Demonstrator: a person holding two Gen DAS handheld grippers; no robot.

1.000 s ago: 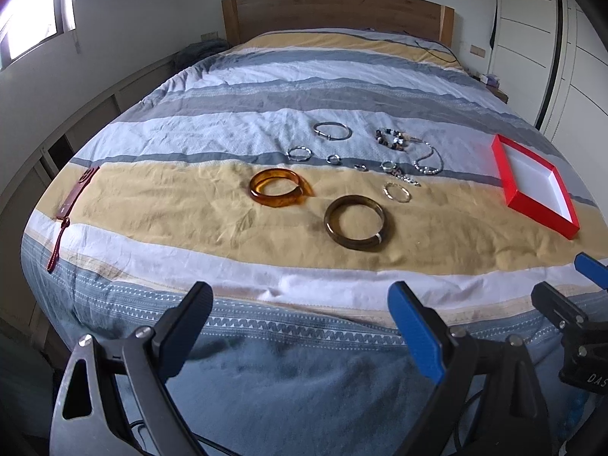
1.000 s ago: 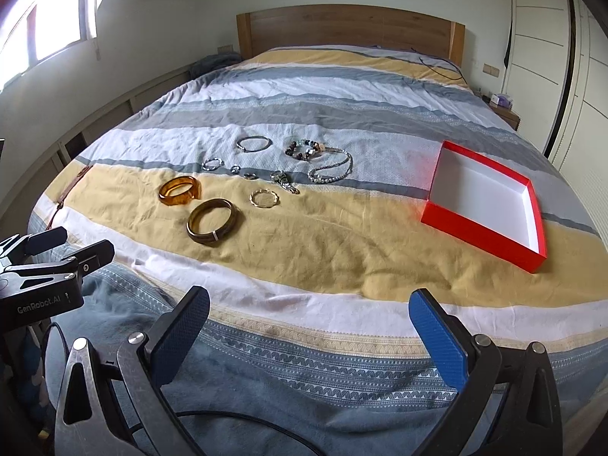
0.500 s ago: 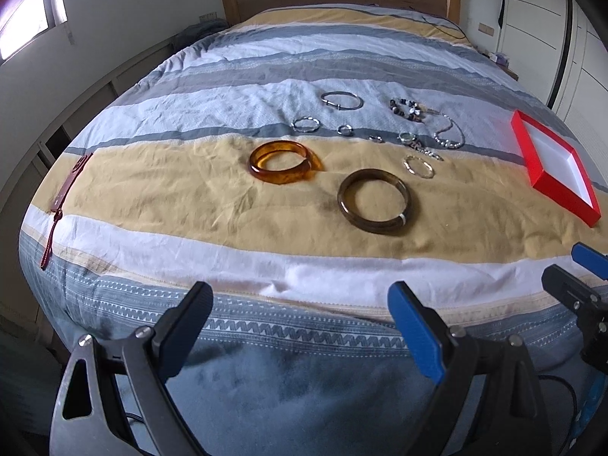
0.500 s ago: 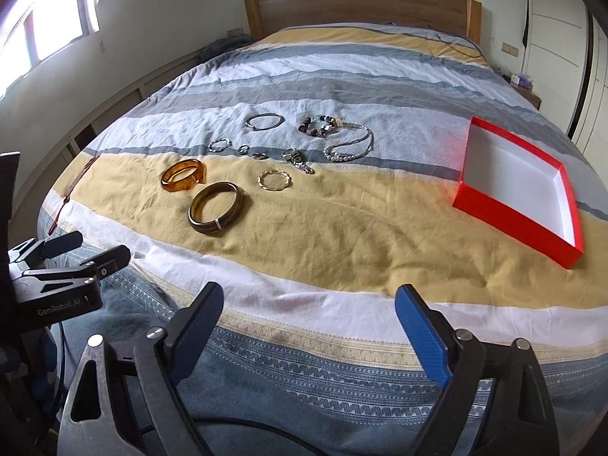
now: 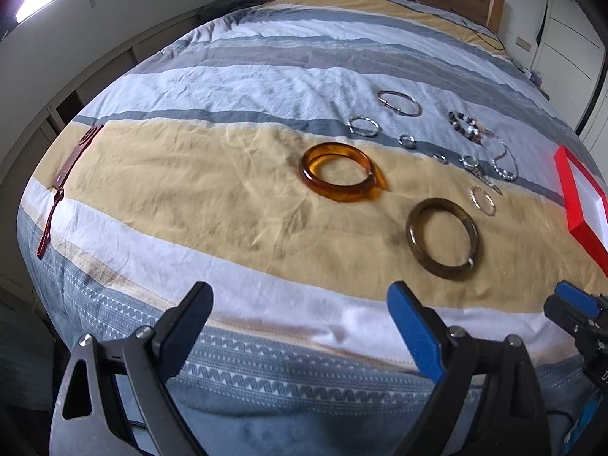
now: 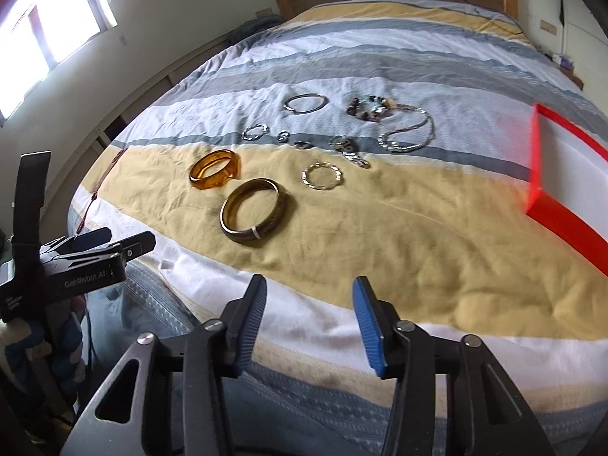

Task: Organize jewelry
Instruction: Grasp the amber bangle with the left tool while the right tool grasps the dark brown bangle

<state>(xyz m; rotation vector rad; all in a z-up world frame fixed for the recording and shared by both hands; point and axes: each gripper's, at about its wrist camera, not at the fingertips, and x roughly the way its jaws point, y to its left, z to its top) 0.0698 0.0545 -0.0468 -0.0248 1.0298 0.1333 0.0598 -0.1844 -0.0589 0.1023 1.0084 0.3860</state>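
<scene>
A translucent amber bangle (image 5: 340,173) and a dark olive bangle (image 5: 442,243) are laid on the yellow stripe of the bedspread (image 5: 190,174), near small silver rings. The left gripper (image 5: 300,317) is held wide apart over the bed edge, empty. The right gripper (image 6: 308,321) jaws are closing, with nothing between them.

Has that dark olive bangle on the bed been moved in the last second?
No. The dark olive bangle lies just in front of the amber bangle, on the bedspread's yellow stripe as before. Only the cameras came nearer.
</scene>
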